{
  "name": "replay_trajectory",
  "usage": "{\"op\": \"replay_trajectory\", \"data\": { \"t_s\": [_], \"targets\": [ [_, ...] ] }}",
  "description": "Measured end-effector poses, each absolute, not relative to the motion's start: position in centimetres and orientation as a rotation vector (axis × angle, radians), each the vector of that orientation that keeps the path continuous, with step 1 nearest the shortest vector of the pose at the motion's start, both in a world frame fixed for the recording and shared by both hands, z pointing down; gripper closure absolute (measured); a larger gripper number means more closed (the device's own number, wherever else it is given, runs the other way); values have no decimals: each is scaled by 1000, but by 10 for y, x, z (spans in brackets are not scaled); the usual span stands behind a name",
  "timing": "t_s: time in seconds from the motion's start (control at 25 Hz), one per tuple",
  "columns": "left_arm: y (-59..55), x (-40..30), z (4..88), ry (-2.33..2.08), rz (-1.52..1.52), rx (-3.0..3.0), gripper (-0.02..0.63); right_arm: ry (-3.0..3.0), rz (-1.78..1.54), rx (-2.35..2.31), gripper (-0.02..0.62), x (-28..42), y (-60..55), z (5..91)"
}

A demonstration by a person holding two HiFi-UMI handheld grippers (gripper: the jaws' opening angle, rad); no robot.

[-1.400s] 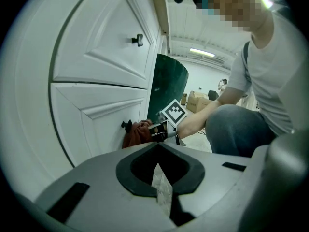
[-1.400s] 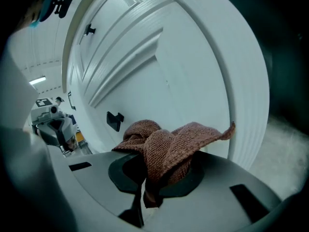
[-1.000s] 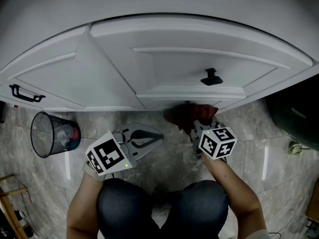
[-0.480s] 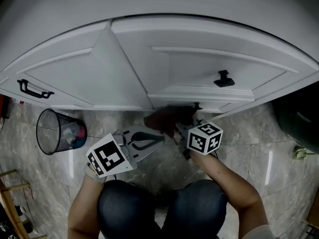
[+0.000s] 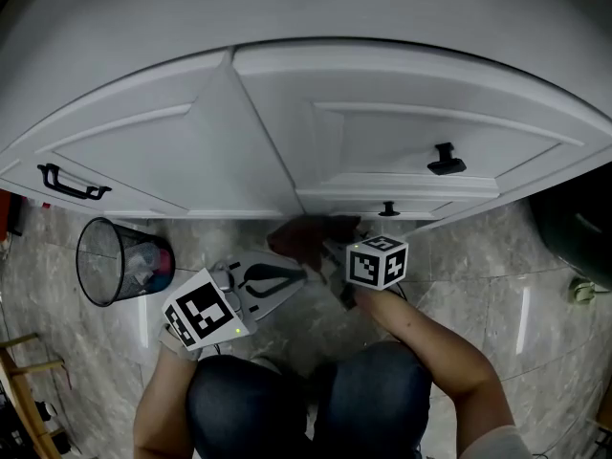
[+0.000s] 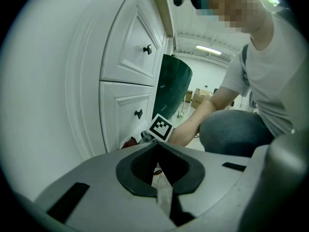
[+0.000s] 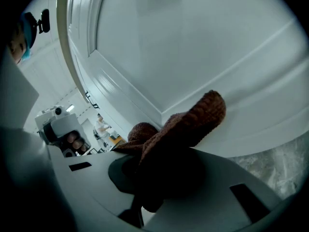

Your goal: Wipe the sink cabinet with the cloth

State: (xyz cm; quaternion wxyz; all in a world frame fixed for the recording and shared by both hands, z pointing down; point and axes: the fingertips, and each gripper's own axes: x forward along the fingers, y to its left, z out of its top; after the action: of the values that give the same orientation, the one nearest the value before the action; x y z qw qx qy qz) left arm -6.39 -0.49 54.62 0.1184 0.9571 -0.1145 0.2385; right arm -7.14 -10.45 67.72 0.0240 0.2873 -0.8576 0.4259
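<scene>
- The right claw (image 5: pixel 335 253) is clamped on the brown cloth (image 7: pixel 188 124), which presses against the bottom moulding of the sink cabinet (image 5: pixel 382 142), below the right door
- The left claw (image 6: pixel 157 151) hangs near the floor, tips together, with nothing in it
- Wiping seems under way at the base; the door panels above probably remain to be done
- Cloth folds hide the right claw's tips, and the cabinet top is cut off
</scene>
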Motion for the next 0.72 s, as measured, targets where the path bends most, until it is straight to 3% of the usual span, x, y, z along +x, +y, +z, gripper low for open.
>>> {"op": "replay_trajectory", "data": {
  "t_s": [0.28,0.72],
  "targets": [
    [-6,-54,544,-314,683,2812,597,-2603,1501,946,538,-48,-106,683],
    [-10,-17,549,-258,719,2827,597,-2516,1508,1186,537,36,-109,685]
  ]
}}
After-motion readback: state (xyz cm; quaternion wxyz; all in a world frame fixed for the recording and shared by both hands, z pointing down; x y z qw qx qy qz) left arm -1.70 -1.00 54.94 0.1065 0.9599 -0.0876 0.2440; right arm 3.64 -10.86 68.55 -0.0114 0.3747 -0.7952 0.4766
